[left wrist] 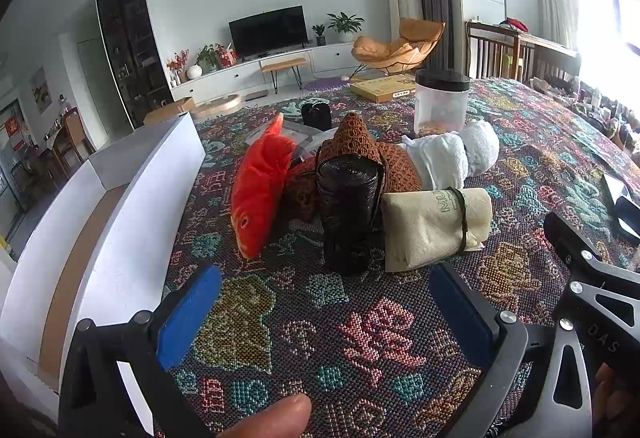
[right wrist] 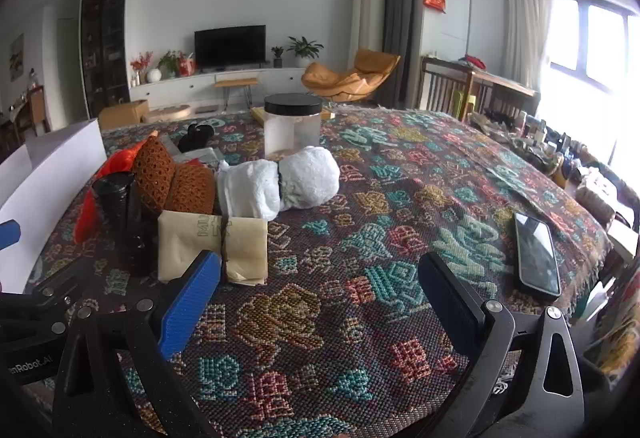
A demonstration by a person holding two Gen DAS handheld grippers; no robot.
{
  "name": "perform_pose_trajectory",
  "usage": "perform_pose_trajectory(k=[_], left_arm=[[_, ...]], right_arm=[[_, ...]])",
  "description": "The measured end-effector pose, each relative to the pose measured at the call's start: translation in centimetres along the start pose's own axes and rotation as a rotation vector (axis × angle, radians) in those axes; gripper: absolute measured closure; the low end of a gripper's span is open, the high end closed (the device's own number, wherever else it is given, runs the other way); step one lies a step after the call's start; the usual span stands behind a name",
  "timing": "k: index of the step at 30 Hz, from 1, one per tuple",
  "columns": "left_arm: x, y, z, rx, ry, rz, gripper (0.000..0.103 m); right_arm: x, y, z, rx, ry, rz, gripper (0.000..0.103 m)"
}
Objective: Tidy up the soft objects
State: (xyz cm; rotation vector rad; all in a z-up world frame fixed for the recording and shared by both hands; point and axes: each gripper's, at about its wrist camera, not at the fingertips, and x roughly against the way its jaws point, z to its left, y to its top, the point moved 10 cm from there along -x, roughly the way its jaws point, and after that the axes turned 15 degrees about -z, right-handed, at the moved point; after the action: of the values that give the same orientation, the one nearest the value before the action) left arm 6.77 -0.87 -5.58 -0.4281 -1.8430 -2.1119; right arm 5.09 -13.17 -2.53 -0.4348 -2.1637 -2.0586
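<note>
On a patterned woven cloth [left wrist: 360, 326] lies a cluster of soft things: a red plush fish [left wrist: 260, 189], a brown crocheted piece [left wrist: 356, 141], an upright black roll [left wrist: 348, 213], a cream cloth bundle [left wrist: 432, 226] tied with a dark band, and a white towel bundle [left wrist: 452, 153]. My left gripper [left wrist: 324, 310] stands open just short of the black roll, nothing between its blue pads. In the right wrist view my right gripper [right wrist: 320, 294] is open too, right of the cream bundle [right wrist: 212, 246], with the white towel bundle [right wrist: 280, 185] farther back.
A white box [left wrist: 120, 205] runs along the cloth's left side. A clear jar with a black lid [right wrist: 293, 125] stands behind the cluster. A phone [right wrist: 536, 258] lies at the right. My right gripper's frame [left wrist: 588, 278] shows at the left wrist view's right edge.
</note>
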Motion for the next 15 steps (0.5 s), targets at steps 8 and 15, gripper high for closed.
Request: perform_pose_trajectory(k=[8,15], left_arm=[[0.02,-0.07,-0.29,-0.022,0.003,0.001,0.0],[-0.22,-0.36,-0.43,-0.028,0.004,0.007,0.0]], right_arm=[[0.07,-0.16,0.13,0.003,0.003,0.004,0.003],[0.04,-0.26,0.15,0.002,0.003,0.005,0.003]])
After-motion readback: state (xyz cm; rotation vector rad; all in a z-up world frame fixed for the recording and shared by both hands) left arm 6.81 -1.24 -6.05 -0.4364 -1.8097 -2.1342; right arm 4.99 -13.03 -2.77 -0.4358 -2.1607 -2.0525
